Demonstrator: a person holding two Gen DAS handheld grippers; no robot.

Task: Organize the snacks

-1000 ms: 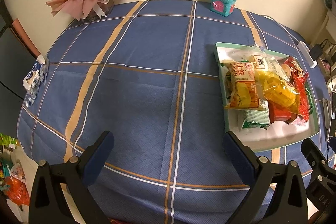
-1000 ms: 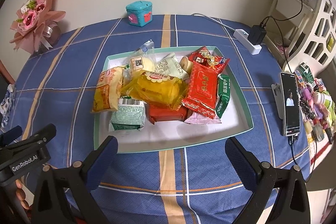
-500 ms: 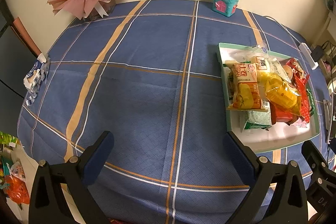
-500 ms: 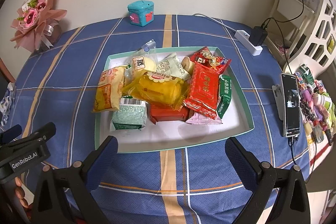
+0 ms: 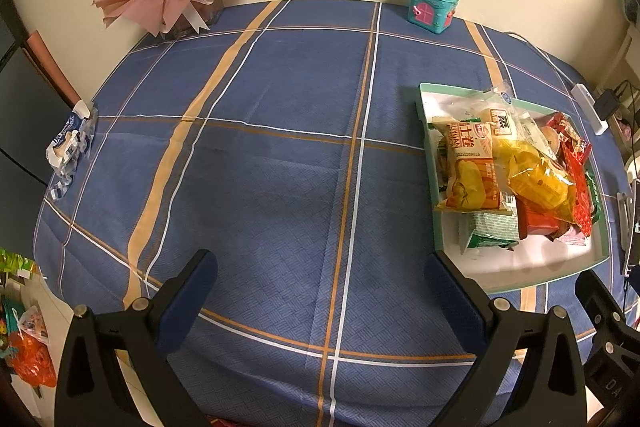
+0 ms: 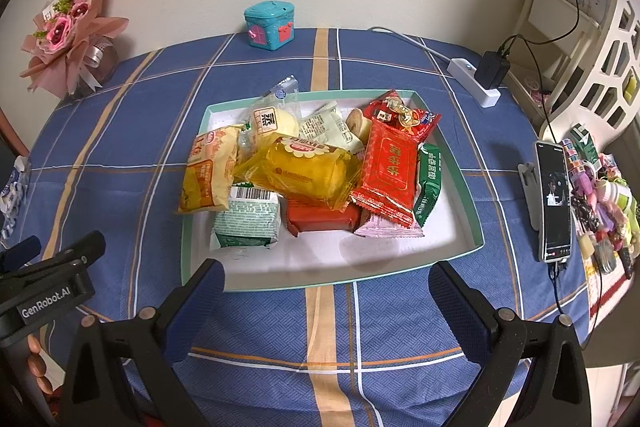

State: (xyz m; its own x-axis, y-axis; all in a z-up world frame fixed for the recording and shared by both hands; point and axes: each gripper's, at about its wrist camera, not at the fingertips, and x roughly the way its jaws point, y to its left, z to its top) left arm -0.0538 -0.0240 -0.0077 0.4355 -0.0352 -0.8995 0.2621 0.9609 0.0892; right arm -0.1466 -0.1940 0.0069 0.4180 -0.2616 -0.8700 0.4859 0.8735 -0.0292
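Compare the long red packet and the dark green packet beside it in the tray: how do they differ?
The red packet is broad and rests on top of other snacks; the green packet is narrower and tucked along the red one's right edge, partly under it. The red one bears gold print, the green one white characters. Both lie lengthwise, front to back, in the tray, and neither is held by a gripper.

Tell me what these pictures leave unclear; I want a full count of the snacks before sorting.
- Right wrist view: the red pack and pink pack lie mostly under the yellow bag and the big red packet.
- Left wrist view: the tray's far side is hidden by the heap.
- Left wrist view: the bag at the left edge is cut off.
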